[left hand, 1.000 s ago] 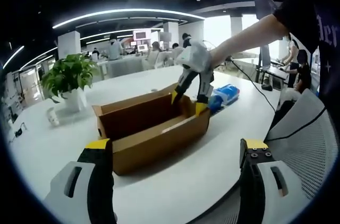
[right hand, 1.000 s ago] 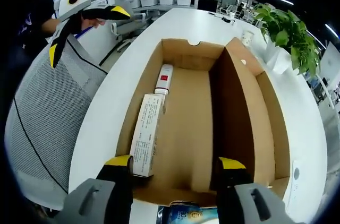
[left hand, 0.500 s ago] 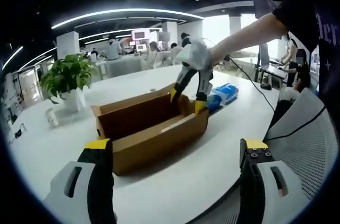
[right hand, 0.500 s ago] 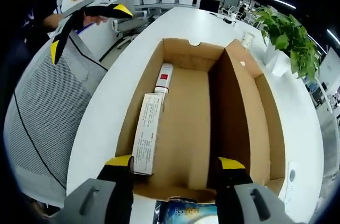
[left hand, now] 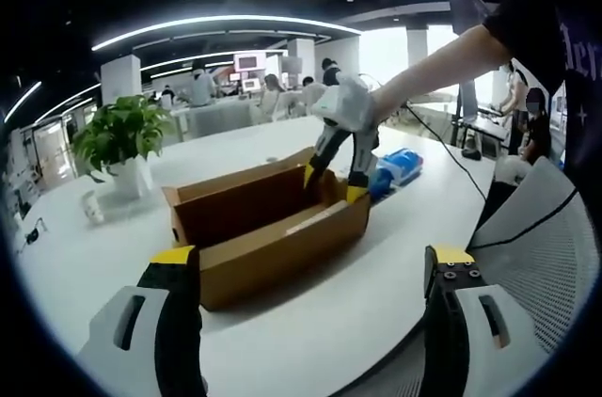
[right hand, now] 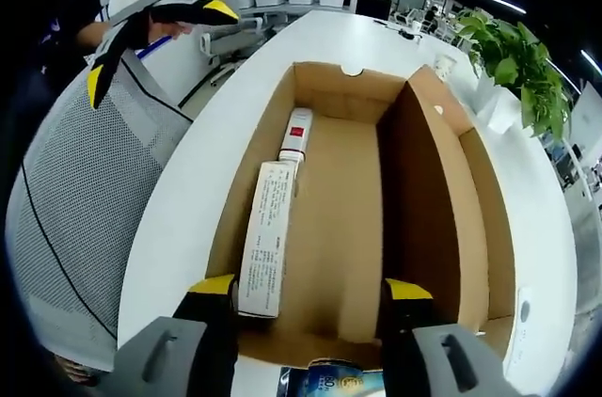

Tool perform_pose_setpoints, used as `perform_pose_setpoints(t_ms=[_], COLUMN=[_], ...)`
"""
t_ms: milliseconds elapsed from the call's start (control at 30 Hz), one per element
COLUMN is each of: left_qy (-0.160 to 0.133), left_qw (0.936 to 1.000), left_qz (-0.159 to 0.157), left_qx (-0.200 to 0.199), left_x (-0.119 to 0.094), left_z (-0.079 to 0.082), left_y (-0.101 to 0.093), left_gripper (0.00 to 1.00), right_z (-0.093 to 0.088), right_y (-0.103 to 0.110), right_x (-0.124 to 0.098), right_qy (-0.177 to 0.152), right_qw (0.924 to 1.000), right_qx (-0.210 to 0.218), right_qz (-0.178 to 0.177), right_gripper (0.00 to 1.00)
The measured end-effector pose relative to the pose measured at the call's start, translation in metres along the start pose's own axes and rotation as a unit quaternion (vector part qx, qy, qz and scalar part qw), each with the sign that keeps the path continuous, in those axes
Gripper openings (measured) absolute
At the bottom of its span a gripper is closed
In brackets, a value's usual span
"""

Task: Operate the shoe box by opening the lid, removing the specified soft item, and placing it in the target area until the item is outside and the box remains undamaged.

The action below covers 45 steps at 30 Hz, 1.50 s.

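Over the shoe box [right hand: 376, 209], near end, R gripper [right hand: 310, 298] hangs w/ jaws wide, empty. Lid already open. Blue soft pack [left hand: 400, 166] lies just beside box on table [left hand: 376, 293], so prob. out. L gripper [left hand: 306, 270] wide, holding nothing, well back from box.

White table [left hand: 310, 312] carries the open box [left hand: 268, 246], a blue packet [left hand: 400, 166] beside it, a potted plant [left hand: 122, 148].

Your shoe box [right hand: 343, 228] is matt brown cardboard w/ raw cut edges. Carton [right hand: 264, 237] inside looks like smooth printed paperboard. Table [left hand: 310, 317] is smooth white, slight sheen. Chair back [right hand: 75, 199] is grey mesh fabric. Blue pack [left hand: 400, 165] looks glossy plastic.
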<state>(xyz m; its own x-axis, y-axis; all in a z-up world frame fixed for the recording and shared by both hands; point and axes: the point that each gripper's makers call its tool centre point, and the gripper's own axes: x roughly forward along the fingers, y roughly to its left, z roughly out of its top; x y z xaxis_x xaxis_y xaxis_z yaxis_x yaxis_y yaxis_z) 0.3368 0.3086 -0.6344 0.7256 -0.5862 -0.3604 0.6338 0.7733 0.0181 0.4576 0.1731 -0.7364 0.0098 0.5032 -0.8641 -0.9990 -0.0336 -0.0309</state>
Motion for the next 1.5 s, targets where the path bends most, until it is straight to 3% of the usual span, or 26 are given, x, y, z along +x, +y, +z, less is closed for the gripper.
perform_pose_setpoints(t_ms=[200,267,1100,1267,1500], left_qy=[-0.001,-0.002,-0.004,-0.004,-0.003], left_qw=[1.0000,1.0000,1.0000,1.0000,1.0000], left_qz=[0.001,0.000,0.005,0.007,0.007], left_qx=[0.000,0.001,0.000,-0.001,0.000], left_x=[0.000,0.000,-0.001,-0.001,-0.001], left_z=[0.000,0.000,-0.002,-0.002,0.000], left_y=[0.001,0.001,0.004,0.005,0.002], left_gripper=[0.98,0.98,0.98,0.98,0.98], right_z=[0.009,0.014,0.029,0.029,0.031], right_y=[0.004,0.006,0.013,0.020,0.018], right_x=[0.005,0.007,0.034,0.034,0.032], right_qy=[-0.010,-0.022,-0.033,-0.032,-0.039], right_qw=[0.9999,0.9996,0.9994,0.9992,0.9987], right_qx=[0.001,0.019,-0.010,-0.023,-0.034], right_qz=[0.001,0.006,-0.003,0.008,-0.003], right_gripper=[0.52,0.49,0.28,0.17,0.16])
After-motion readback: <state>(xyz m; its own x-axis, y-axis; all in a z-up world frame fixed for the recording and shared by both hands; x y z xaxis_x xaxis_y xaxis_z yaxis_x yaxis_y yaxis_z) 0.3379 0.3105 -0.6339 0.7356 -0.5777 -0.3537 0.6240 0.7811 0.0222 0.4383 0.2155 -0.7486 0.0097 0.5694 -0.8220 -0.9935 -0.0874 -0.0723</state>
